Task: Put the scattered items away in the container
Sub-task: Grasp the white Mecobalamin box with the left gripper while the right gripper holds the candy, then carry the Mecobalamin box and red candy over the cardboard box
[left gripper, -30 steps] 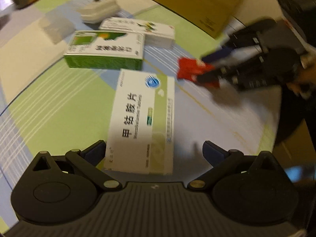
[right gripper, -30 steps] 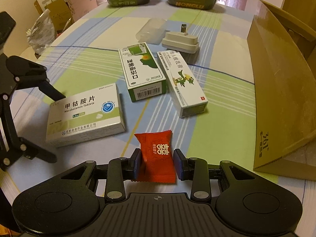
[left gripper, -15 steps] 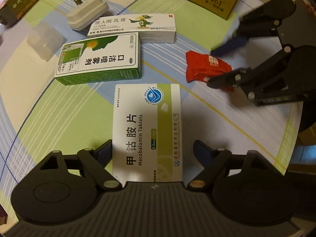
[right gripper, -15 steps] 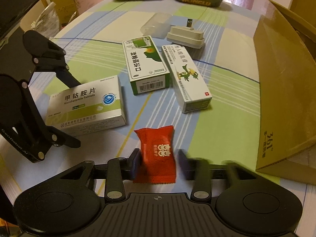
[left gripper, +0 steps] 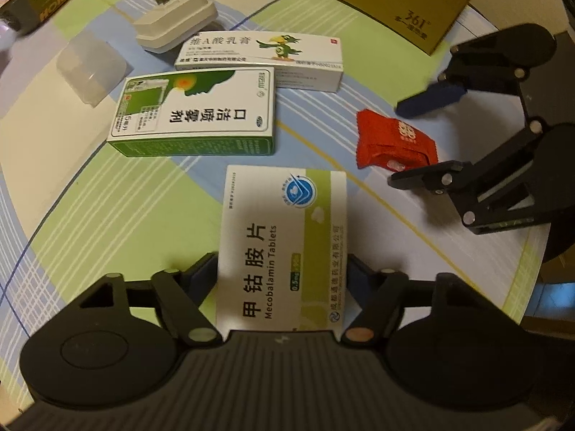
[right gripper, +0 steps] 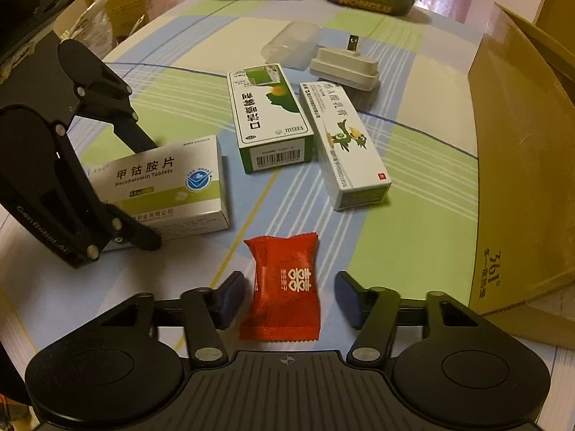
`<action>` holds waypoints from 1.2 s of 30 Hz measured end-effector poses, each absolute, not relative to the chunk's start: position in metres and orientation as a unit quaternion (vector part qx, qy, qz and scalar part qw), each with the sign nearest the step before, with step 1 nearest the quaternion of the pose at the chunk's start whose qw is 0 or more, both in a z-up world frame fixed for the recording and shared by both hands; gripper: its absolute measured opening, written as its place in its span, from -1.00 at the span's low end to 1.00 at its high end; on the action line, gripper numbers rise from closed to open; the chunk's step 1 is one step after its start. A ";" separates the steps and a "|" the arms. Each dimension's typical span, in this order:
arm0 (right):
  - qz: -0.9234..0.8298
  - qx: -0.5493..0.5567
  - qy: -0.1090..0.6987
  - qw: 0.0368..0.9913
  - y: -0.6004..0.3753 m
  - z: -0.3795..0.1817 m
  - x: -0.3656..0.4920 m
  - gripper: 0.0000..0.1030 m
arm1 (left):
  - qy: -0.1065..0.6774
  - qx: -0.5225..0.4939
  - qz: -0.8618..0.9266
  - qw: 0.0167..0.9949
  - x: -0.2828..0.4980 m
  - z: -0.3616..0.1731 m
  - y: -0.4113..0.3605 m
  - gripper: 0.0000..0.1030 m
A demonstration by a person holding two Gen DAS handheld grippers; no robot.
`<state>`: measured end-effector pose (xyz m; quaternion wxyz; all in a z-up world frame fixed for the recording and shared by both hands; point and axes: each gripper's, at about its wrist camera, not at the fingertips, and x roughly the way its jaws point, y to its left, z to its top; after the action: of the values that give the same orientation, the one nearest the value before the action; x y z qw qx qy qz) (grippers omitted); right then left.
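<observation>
My left hand-held gripper (left gripper: pixel 282 273) is closed on the Mecobalamin Tablets box (left gripper: pixel 284 248), one blue pad against each long side; the box lies flat on the desk (left gripper: pixel 72 194) and reaches forward from between the fingers.

My right hand-held gripper (right gripper: pixel 291 296) is spread, with the red candy packet (right gripper: pixel 284 287) lying on the desk between its fingers. There is a clear gap at the right pad; the left pad is just beside the wrapper, and I cannot tell whether it touches.

Ahead of the right hand-held gripper lie the green-and-white mouth spray box (right gripper: pixel 269 115) and, just to its right, the long white ointment box with a green bird (right gripper: pixel 341 143). Beyond those sit a white plug adapter (right gripper: pixel 345 68) and a clear plastic case (right gripper: pixel 291 43).

The brown cardboard box marked 361° (right gripper: pixel 521 179), open, stands to the right of the right hand-held gripper.
</observation>
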<state>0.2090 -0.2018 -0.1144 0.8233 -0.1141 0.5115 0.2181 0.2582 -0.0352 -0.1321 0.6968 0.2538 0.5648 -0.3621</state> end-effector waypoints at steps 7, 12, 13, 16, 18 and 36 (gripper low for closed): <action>0.212 -0.115 0.506 0.828 -0.205 -0.111 0.207 -0.36 | 0.565 0.258 -0.352 0.700 0.248 -0.130 -0.036 0.29; 0.202 -0.100 0.497 0.838 -0.212 -0.102 0.195 -0.37 | 0.571 0.233 -0.337 0.712 0.228 -0.124 -0.027 0.29; 0.199 -0.096 0.496 0.840 -0.214 -0.099 0.192 -0.37 | 0.571 0.227 -0.335 0.714 0.223 -0.121 -0.026 0.29; 0.195 -0.089 0.490 0.845 -0.217 -0.089 0.183 -0.37 | 0.572 0.211 -0.329 0.721 0.216 -0.113 -0.030 0.29; 0.190 -0.087 0.483 0.850 -0.221 -0.078 0.176 -0.37 | 0.570 0.202 -0.329 0.725 0.220 -0.106 -0.033 0.29; 0.092 -0.063 0.389 0.915 -0.328 0.048 0.166 -0.37 | 0.469 0.181 -0.329 0.800 0.214 0.035 -0.177 0.29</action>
<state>0.1660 -0.3283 0.0479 0.9145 -0.0631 0.3889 0.0916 0.2141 -0.1769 0.0349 0.7997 0.1814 0.4685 -0.3288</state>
